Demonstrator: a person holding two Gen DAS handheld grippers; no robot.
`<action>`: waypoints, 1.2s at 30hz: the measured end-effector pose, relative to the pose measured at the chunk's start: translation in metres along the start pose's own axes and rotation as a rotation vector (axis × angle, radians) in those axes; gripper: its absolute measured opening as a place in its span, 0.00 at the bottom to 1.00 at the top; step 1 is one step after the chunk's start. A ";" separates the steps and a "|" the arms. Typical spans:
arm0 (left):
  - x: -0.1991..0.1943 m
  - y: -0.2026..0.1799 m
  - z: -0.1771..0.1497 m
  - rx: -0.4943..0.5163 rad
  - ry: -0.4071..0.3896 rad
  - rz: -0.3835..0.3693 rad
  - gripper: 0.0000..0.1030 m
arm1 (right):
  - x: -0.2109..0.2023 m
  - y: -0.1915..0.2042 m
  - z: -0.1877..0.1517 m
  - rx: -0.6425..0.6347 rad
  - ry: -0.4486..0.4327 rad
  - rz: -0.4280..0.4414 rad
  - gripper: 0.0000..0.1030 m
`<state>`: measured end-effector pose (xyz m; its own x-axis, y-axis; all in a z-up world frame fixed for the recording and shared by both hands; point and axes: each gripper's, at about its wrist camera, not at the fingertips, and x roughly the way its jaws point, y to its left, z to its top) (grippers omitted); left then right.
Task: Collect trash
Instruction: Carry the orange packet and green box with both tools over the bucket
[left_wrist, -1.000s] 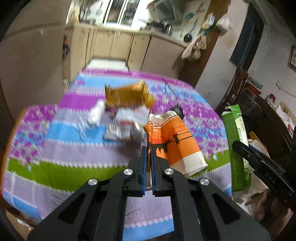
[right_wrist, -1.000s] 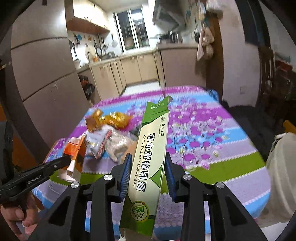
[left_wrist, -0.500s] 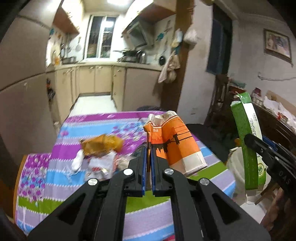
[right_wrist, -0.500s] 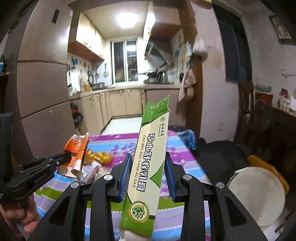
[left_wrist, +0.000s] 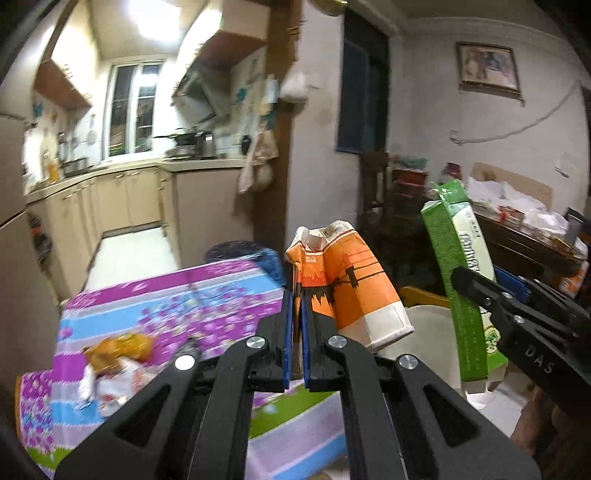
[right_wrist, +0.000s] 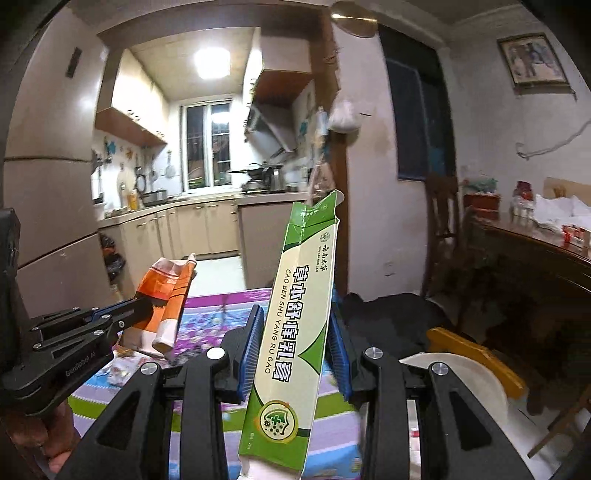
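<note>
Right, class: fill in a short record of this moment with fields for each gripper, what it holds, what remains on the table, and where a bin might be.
left gripper: shut on the orange carton, pinching its edge
right gripper: shut on the green toothpaste box, box upright between the pads
table: striped floral cloth; crumpled wrappers lie on it
possible bin: white bucket beside the table, low on the right
blur: background smeared in the left wrist view
</note>
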<state>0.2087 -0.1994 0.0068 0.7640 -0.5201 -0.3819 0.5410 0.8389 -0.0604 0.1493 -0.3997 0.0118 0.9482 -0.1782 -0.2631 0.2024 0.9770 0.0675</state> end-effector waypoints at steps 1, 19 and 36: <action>0.005 -0.009 0.003 0.008 0.005 -0.017 0.03 | -0.001 -0.015 0.003 0.014 0.007 -0.011 0.35; 0.141 -0.160 0.008 0.150 0.308 -0.223 0.03 | 0.095 -0.222 -0.013 0.169 0.442 -0.144 0.35; 0.226 -0.187 -0.039 0.186 0.491 -0.198 0.03 | 0.128 -0.248 -0.069 0.244 0.537 -0.151 0.35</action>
<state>0.2664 -0.4674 -0.1044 0.4123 -0.4918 -0.7669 0.7442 0.6674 -0.0278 0.2041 -0.6565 -0.1050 0.6616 -0.1668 -0.7311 0.4358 0.8789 0.1939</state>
